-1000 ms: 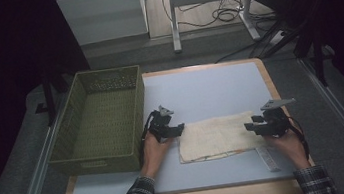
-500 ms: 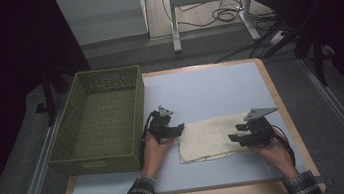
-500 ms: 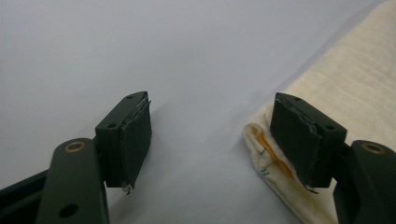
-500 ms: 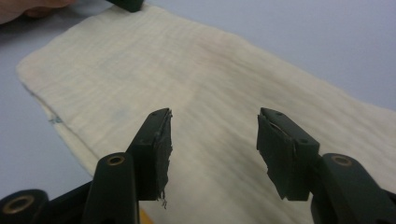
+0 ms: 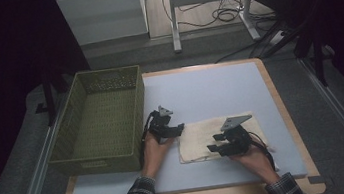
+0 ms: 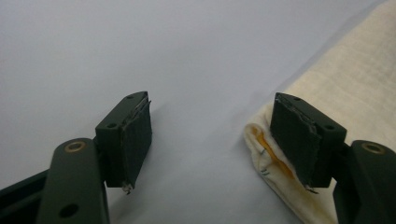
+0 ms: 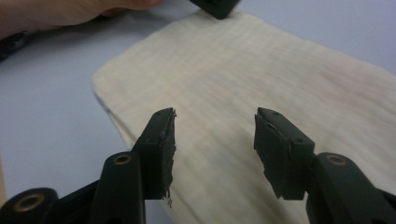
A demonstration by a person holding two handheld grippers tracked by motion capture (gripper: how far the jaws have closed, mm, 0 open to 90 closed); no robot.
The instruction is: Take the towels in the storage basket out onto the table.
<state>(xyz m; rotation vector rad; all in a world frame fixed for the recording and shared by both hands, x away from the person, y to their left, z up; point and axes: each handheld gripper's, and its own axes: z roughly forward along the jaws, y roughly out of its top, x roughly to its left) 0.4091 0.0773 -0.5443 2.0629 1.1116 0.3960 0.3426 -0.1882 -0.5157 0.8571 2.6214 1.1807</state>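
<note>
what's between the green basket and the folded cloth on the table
The person's left hand with the left claw, its jaws open at the cream cloth's left edge, sits beside the green basket, in the high view.

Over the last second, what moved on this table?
The right gripper slid leftward across the cream cloth, from its right edge to over its middle; its fingers just closed a little, gripping nothing. The left gripper stayed open at the cloth's left edge. Cloth and green basket stayed put.
</note>
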